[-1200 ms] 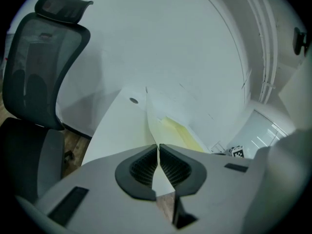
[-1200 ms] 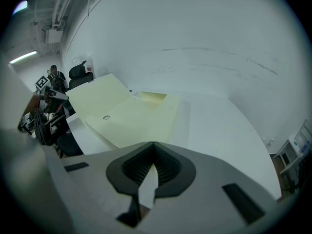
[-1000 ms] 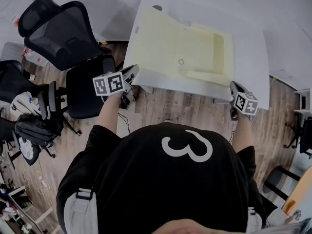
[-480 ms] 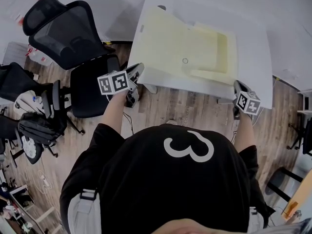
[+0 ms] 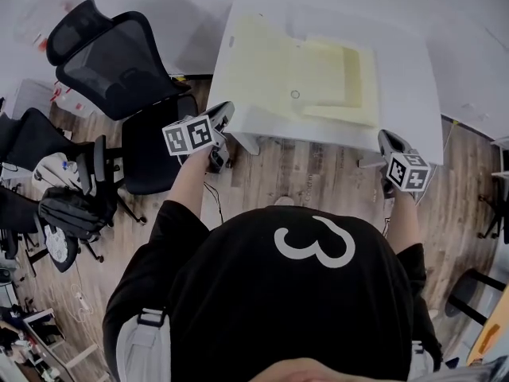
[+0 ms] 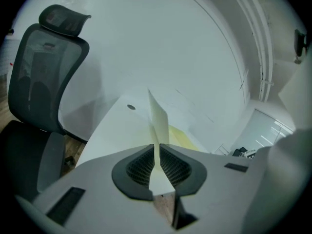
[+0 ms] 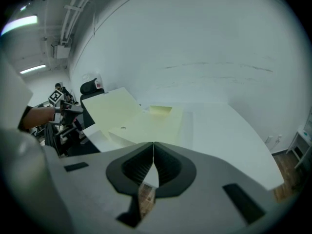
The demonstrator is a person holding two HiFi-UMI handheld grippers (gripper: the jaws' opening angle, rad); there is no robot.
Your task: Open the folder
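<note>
Where the left gripper point(image 5: 225, 111) pinches it, the folder point(image 5: 296, 70) tilts up.

In the head view the floor nearest the camera is hidden by the person point(image 5: 294, 293), and the jaw tips of the left gripper point(image 5: 224, 114) and the right gripper point(image 5: 383, 139) are too small there for their state to be read. In the left gripper view the folder point(image 6: 160, 123) is seen almost edge-on, so its faces are hidden, and the office chair point(image 6: 44, 82) is cut off at the left edge. The small round mark point(image 5: 295, 95) on the folder and the clutter point(image 5: 52, 213) at the head view's left edge cannot be identified.
</note>
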